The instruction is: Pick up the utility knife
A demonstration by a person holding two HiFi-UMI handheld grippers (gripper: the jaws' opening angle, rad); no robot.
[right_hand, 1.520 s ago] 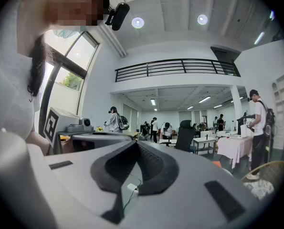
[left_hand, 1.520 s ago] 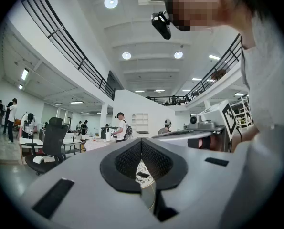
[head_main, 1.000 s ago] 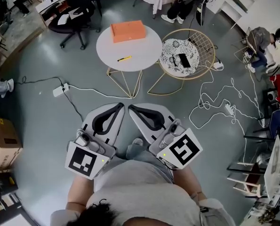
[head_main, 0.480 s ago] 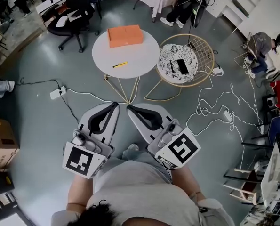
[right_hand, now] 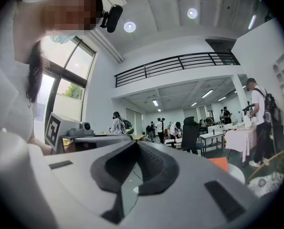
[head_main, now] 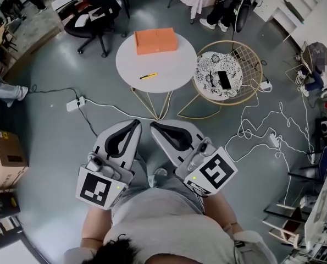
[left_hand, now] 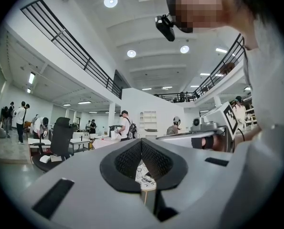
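While both tools are held low, close to the person's torso, the left gripper (head_main: 136, 124) and the right gripper (head_main: 154, 126) are seen side by side in the head view. Their tips are just beside each other and are aimed toward the round white table (head_main: 177, 65).

In the left gripper view, its jaws are pressed together at the tips. Nothing is pinched; only the oval gap behind the tips is left, w/ bits of the room seen through it. Same for the right gripper: the tips are met & nothing is held betw. them.

The utility knife (head_main: 148, 76), yellow, is laid flat on the near-left part of the table top, well apart from both grippers. An orange box (head_main: 156, 40) is set at the far side of the same top, apart from the knife.

Just to the table's right, a gold wire-frame stand (head_main: 247, 53) is seen w/ a patterned cushion (head_main: 210, 73) in it, and a black phone (head_main: 223, 80) is laid on the cushion. A black office chair (head_main: 100, 12) is placed beyond the table on the left. A white power strip (head_main: 75, 103) w/ its cable is laid on the grey floor, & a cardboard box (head_main: 6, 161) is set at the far left.
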